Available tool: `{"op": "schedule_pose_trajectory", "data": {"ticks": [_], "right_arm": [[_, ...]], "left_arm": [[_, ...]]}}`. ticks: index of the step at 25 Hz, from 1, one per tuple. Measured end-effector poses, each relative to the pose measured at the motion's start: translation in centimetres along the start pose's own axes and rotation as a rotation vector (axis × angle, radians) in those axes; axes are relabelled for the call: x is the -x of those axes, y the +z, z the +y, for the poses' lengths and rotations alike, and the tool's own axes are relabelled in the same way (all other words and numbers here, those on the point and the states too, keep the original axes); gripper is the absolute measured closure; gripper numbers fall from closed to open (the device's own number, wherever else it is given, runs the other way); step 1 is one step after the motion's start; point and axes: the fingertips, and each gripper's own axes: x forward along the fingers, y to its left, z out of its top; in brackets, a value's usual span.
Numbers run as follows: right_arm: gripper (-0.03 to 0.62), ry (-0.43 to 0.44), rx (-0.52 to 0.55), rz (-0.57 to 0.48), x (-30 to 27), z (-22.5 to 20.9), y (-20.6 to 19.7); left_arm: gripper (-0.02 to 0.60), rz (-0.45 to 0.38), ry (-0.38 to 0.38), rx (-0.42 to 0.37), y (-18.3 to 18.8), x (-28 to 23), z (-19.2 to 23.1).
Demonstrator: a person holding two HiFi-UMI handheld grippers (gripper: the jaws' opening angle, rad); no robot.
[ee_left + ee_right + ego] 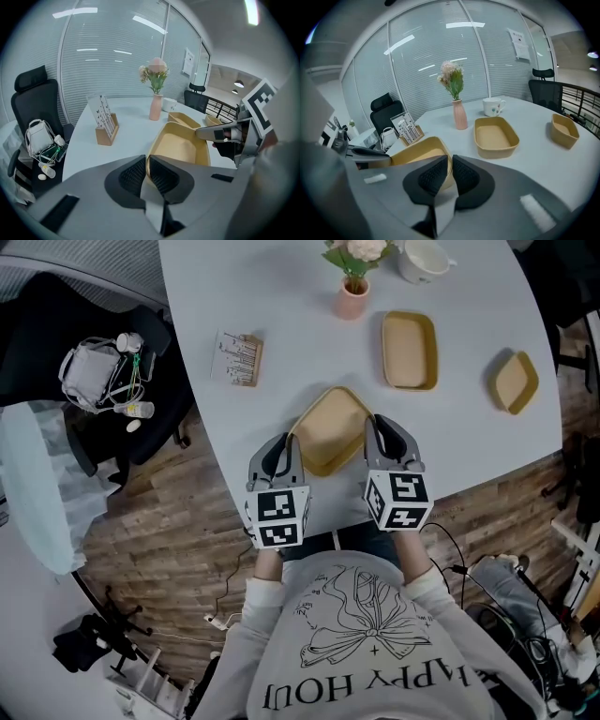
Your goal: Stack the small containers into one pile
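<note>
Where the held container (330, 427) is sitting: at the near edge of the white table (281, 296), straight ahead of the person, between the two grippers (whether it is resting on the tabletop or hanging just clear of it, I cannot tell).
Held container's look: tan, shallow, with rounded corners and a plain empty inside, lying turned at a slant to the table edge.
Middle container (409, 350): the same tan, rectangular and empty, lying well apart to the right.
Small container (516, 381): tan again, sitting near the table's right edge.
Left gripper (147, 174): its jaws are standing almost together, the ribbed black pads pinching the held container's left rim, one pad inside the wall and one outside.
Right gripper (451, 174): its jaws are nearly closed too, clamping the thin wall of the same container on its right side.
Left wrist (269, 562): reaching forward from a pale sleeve, carrying its gripper's marker cube uppermost.
Right wrist (410, 545): reaching forward alongside the left, roughly parallel to it.
</note>
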Motion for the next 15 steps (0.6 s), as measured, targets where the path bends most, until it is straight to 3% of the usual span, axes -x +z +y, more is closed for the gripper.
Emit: {"op": "schedule_pose_trajectory", "data": {"ticks": [10,15], "right_arm": [[0.556,-0.075,0.007,-0.075,3.1,1.1,3.5],[0.559,-0.124,0.018,-0.118,4.8,0.8,5.5]], "left_arm": [[0.551,-0.012,-0.059,-0.009,2.8,2.8,-0.3],[0.552,-0.058,-0.136,-0.04,4.8,3.9,-1.2]]}}
